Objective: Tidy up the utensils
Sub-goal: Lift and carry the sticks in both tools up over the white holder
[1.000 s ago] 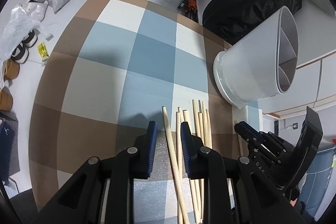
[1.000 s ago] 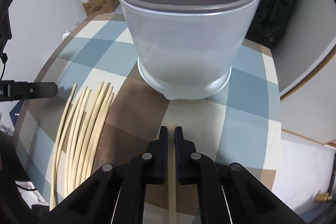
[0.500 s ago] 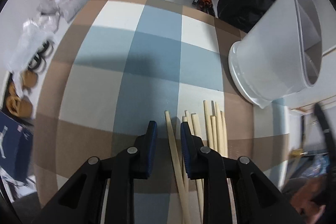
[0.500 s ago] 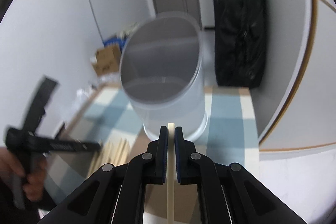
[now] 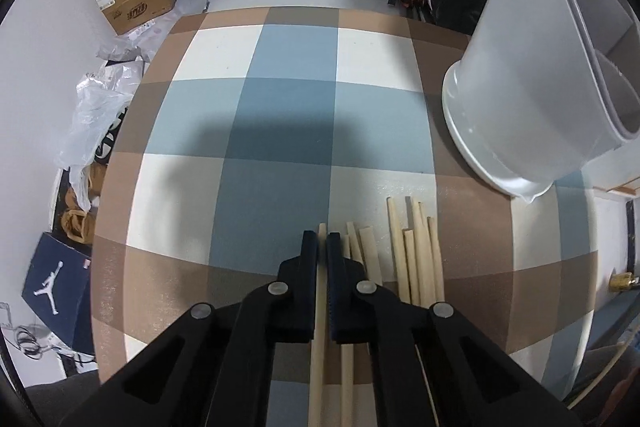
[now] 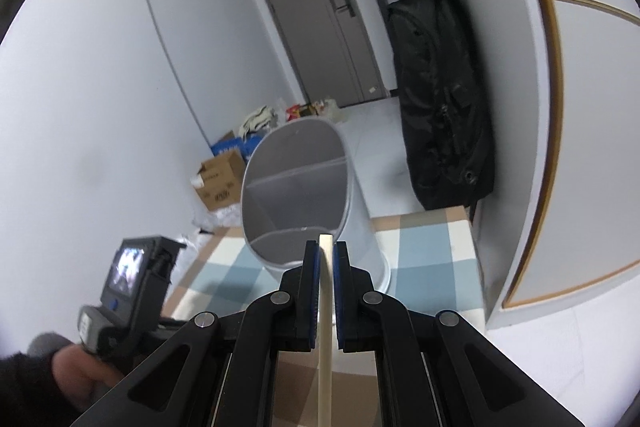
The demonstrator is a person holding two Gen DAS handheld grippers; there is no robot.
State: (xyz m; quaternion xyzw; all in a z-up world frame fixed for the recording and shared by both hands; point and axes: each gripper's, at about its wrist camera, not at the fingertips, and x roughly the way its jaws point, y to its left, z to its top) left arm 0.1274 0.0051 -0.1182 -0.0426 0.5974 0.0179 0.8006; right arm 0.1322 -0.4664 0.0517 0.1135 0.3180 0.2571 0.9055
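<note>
Each gripper, left (image 5: 321, 247) and right (image 6: 327, 255), clamps one chopstick; the holder (image 6: 296, 195) ahead looks empty, the pile (image 5: 416, 251) beside the left fingers waiting.

Checkered table (image 5: 288, 115), loose wooden chopsticks (image 5: 416, 259) flat on it, white divided holder (image 5: 520, 99) standing nearby

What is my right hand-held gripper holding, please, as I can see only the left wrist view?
Observer: The right hand-held gripper is shut on a single chopstick, lifted clear of the table.
Operator: Where does it point?
Observer: Its tip shows against the utensil holder, whose dividers split it into compartments.
Operator: Is anything in the holder yet?
Observer: The compartments on show look empty.
</note>
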